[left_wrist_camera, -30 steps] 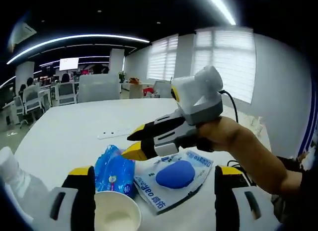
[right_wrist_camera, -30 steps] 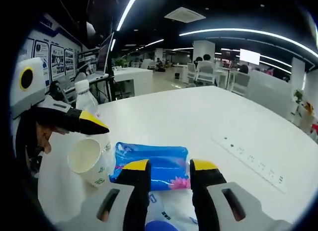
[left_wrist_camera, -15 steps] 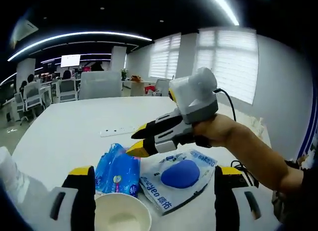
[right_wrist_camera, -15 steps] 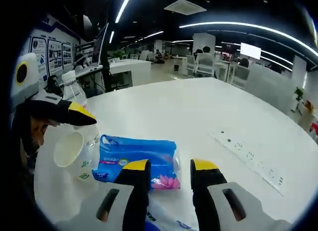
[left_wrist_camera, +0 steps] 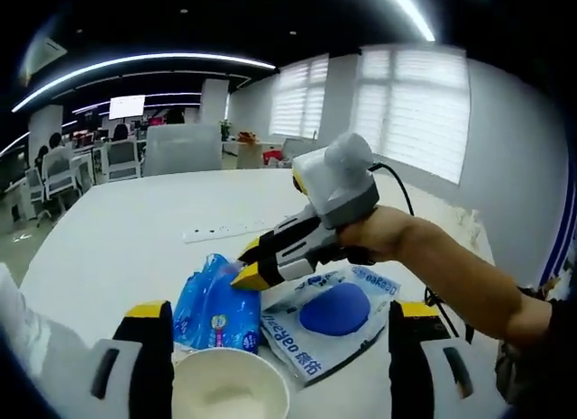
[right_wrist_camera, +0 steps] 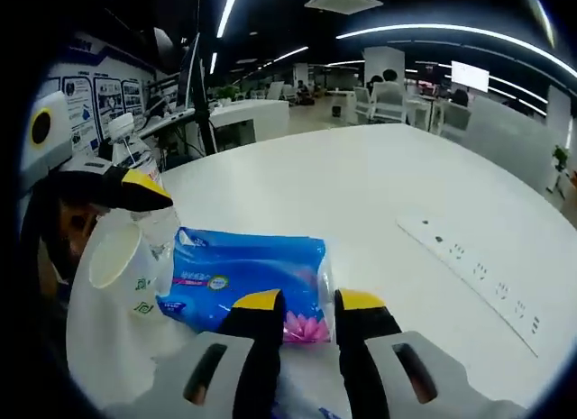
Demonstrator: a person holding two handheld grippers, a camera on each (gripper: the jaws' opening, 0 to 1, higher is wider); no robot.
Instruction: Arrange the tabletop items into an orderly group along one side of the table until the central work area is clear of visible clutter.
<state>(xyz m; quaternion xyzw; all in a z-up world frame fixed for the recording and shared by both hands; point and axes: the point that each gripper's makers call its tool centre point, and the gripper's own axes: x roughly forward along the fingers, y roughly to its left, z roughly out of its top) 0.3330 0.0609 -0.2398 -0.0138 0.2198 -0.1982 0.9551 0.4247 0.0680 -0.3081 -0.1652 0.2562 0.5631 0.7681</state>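
Two grippers: the right gripper (right_wrist_camera: 302, 304) sat low centre in the right gripper view, the left gripper (left_wrist_camera: 270, 318) straddled the bottom of the left gripper view
Right jaws: narrowed since a second before, tips at the near edge of the blue tissue pack (right_wrist_camera: 243, 270); whether they already pinched the wrapper I could not tell
Left jaws: spread wide, with the paper cup (left_wrist_camera: 230, 396) low between them; no contact was visible
Change: over the last second the tissue pack grew larger and slid toward lower centre of the right gripper view, so that gripper had closed in on it; in the left gripper view the right gripper's yellow tips dropped onto the pack's upper right corner
Other items: a pouch with a blue oval (left_wrist_camera: 335, 311) lay just right of the pack, overlapping its edge; a clear bottle (right_wrist_camera: 135, 167) stood at centre left of the right gripper view, behind the cup
Table: white table (right_wrist_camera: 361, 185), power strip (right_wrist_camera: 473, 266) at right
Meaning: the pack looked about to be taken; cup, pouch and pack were still clustered near together, so grouping along one side seemed barely under way
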